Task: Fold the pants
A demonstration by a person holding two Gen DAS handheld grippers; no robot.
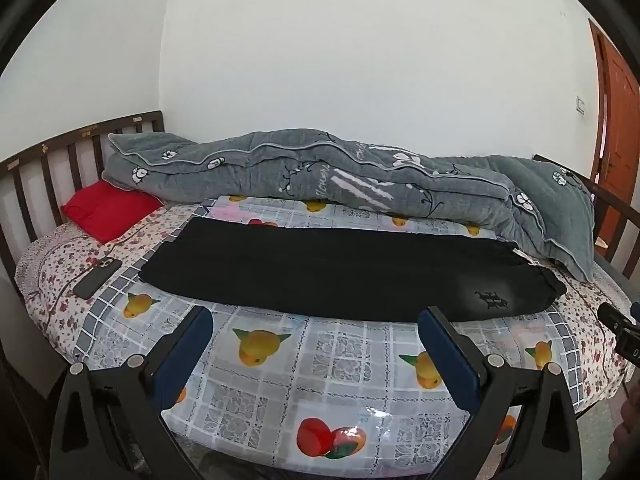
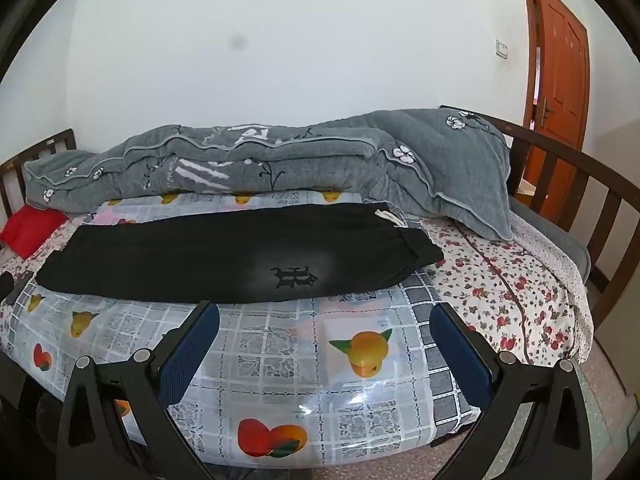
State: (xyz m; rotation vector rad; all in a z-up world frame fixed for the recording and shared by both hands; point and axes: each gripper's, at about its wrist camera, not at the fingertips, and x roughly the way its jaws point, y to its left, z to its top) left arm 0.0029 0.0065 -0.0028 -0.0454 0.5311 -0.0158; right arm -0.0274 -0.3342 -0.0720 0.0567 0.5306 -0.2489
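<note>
Black pants (image 1: 340, 268) lie flat across the bed, legs folded together lengthwise, waistband to the right, leg ends to the left. A dark embroidered logo (image 1: 491, 300) sits near the waist. They also show in the right wrist view (image 2: 224, 256). My left gripper (image 1: 316, 320) is open and empty, held over the bed's near edge, short of the pants' front edge. My right gripper (image 2: 326, 314) is open and empty, also just short of the front edge, below the logo (image 2: 294, 277). Part of the right gripper shows at the far right of the left wrist view (image 1: 622, 330).
A fruit-print plastic sheet (image 1: 320, 368) covers the mattress under the pants. A rolled grey quilt (image 1: 320, 172) lies along the wall. A red pillow (image 1: 108, 210) and a phone (image 1: 98, 278) lie at the left. Wooden rails (image 2: 580, 184) bound the bed ends. An orange door (image 2: 560, 60) stands at the right.
</note>
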